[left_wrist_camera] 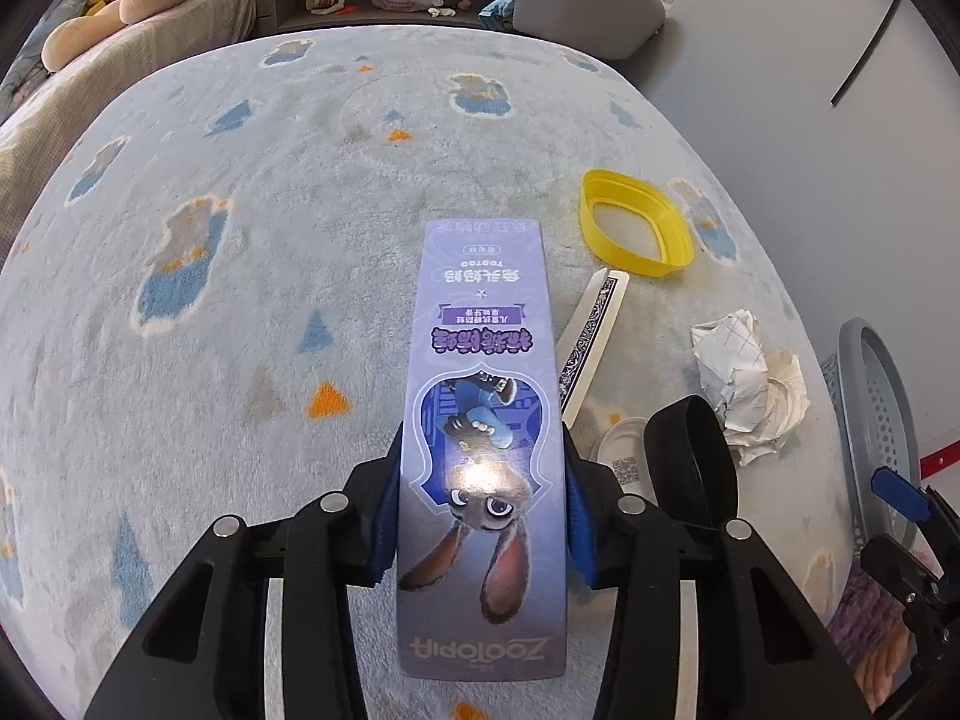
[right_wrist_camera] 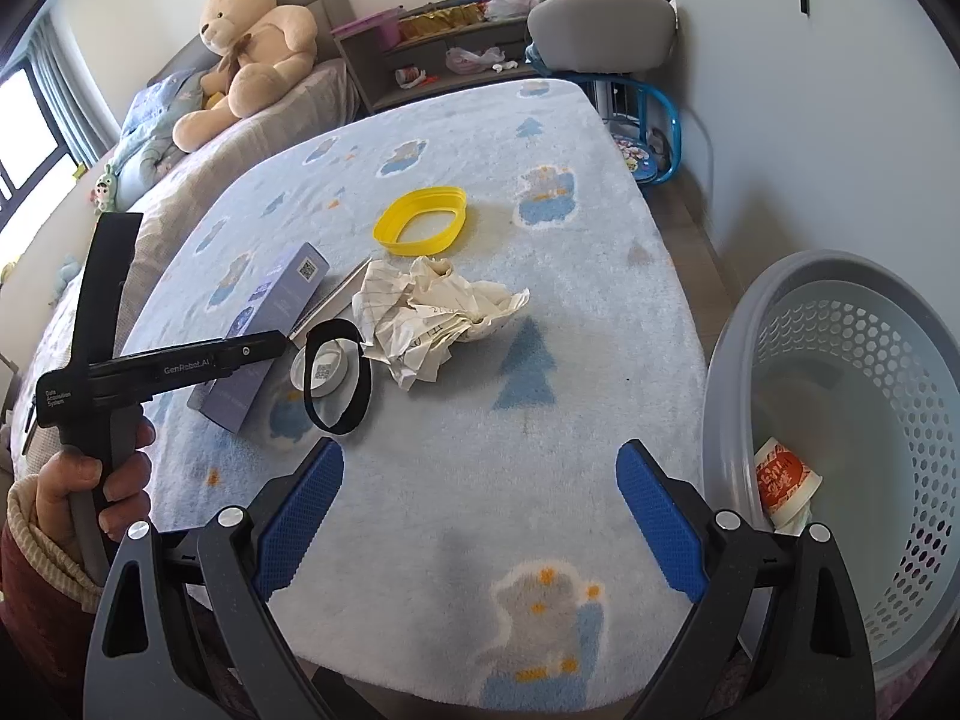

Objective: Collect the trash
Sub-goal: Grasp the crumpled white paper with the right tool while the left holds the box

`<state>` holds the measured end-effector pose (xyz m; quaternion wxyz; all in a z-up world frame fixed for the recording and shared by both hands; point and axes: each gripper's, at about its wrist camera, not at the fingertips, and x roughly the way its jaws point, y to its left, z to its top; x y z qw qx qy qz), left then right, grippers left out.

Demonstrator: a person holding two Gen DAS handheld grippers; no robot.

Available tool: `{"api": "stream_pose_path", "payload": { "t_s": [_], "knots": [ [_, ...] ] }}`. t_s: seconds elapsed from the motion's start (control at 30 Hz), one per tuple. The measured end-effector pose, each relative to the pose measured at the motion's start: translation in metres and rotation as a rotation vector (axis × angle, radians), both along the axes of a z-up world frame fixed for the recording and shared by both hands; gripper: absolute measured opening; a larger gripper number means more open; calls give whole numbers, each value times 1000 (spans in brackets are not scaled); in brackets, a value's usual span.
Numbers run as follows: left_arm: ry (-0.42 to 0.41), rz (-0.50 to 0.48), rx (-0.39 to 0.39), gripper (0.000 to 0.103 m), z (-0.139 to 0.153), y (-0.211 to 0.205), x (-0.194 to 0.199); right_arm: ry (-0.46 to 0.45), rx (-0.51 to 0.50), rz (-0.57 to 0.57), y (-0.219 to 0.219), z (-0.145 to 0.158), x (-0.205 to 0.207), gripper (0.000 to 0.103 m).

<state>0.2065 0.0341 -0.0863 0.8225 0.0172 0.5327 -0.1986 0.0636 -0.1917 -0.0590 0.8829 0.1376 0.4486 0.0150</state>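
My left gripper [left_wrist_camera: 480, 516] is shut on a long purple Zootopia box [left_wrist_camera: 483, 396], which also shows in the right wrist view [right_wrist_camera: 270, 324]. Right of it on the blanket lie a playing card [left_wrist_camera: 591, 336], a small white lid [left_wrist_camera: 624, 450], a crumpled paper wad [left_wrist_camera: 750, 378] [right_wrist_camera: 432, 312] and a yellow plastic ring [left_wrist_camera: 636, 228] [right_wrist_camera: 420, 222]. My right gripper [right_wrist_camera: 480, 510] is open and empty above the blanket's near edge. The grey mesh basket [right_wrist_camera: 864, 420] at the right holds a paper cup [right_wrist_camera: 780, 480].
The blue patterned blanket [right_wrist_camera: 510, 168] covers the table. A teddy bear [right_wrist_camera: 252, 42] sits on the bed at the back left. A grey chair [right_wrist_camera: 600, 24] and a shelf stand behind the table. The basket's rim [left_wrist_camera: 876, 420] shows at the right edge of the left wrist view.
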Motion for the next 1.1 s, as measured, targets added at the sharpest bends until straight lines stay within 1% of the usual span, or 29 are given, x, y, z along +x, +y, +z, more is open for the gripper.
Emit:
{"api": "stream_pose_path", "payload": {
  "t_s": [0.13,0.27,0.47,0.7,0.8,1.1],
  "knots": [
    [-28,35,-12,43,6,7,-8,-1,-14,1,3,0,2,91],
    [-87,70,3,43,16,13,-19,-6,-33,-3,6,2,7,91],
    [-143,92,8,43,28,16,-23,-12,-49,-4,12,4,28,91],
    [-175,95,-6,43,38,18,-25,13,-92,10,26,-4,58,91],
    [-180,100,-17,43,40,20,-25,25,-125,11,29,-10,68,91],
    [-184,115,-37,43,43,25,-25,81,-168,34,37,-26,93,91]
  ]
}}
